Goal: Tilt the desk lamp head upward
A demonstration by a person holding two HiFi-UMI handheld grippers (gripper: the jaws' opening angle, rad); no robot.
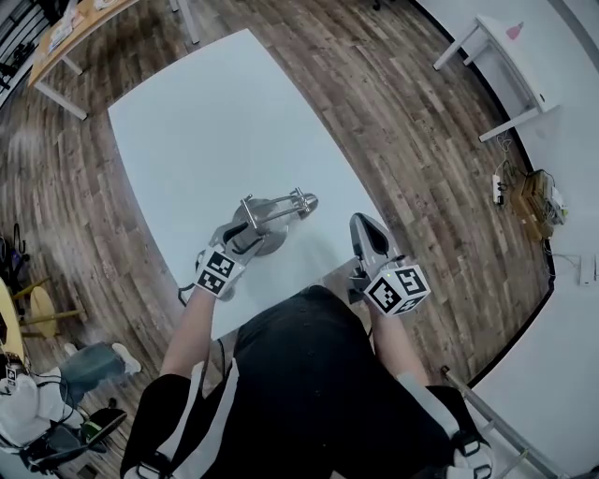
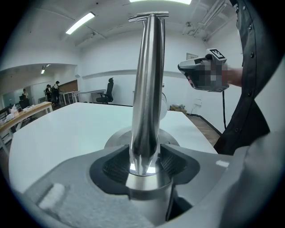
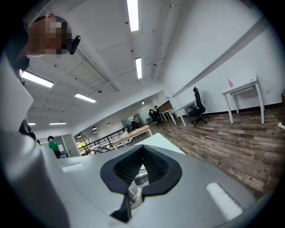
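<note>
A silver desk lamp (image 1: 271, 220) stands on the white table (image 1: 215, 122) near its front edge, on a round base (image 2: 116, 138). Its polished arm (image 2: 147, 89) rises straight up in the left gripper view, ending in a flat crossbar at the top. My left gripper (image 1: 245, 234) is at the lamp, with the arm standing between its open jaws (image 2: 144, 162); the dark pads flank the metal without squeezing it. My right gripper (image 1: 367, 227) hovers to the lamp's right, above the table's front corner, pointing up and away (image 3: 140, 171). It is shut and empty.
Wood floor surrounds the table. A second white table (image 1: 510, 65) stands at the far right wall, a wooden desk (image 1: 75, 28) at the far left. A power strip and box (image 1: 533, 196) lie on the floor at right, a yellow stool (image 1: 37, 309) at left.
</note>
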